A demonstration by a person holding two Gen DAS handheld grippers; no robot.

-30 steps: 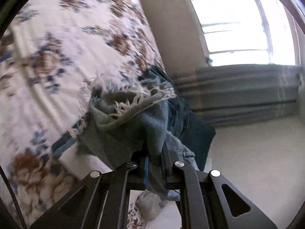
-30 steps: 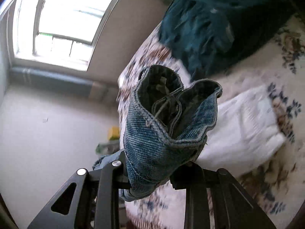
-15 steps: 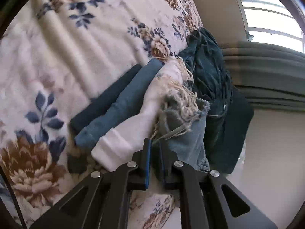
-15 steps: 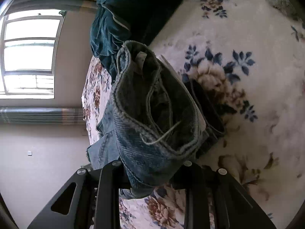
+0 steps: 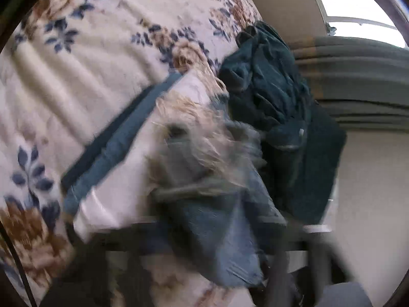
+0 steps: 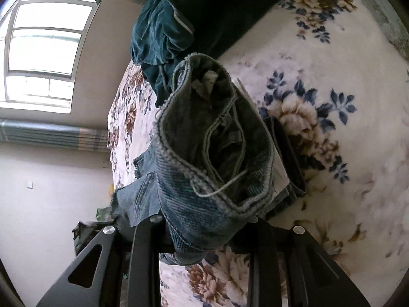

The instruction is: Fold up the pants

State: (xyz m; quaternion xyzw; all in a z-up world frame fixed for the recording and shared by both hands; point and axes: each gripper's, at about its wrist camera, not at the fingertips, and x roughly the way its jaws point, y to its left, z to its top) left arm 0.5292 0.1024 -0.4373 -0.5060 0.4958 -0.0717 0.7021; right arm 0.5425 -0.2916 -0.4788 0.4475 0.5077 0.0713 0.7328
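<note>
Right tongs [image 6: 204, 220] clamp the jeans [image 6: 212, 153] waistband at frame centre; left tongs [image 5: 204, 268] too blurred to judge. The thick bunch could slip, spoiling the fold.

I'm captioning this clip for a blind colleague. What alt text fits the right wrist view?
The right gripper is shut on the bunched waistband of blue denim pants, held above a floral blanket. A dark teal garment lies beyond, with a bright window at left.
</note>
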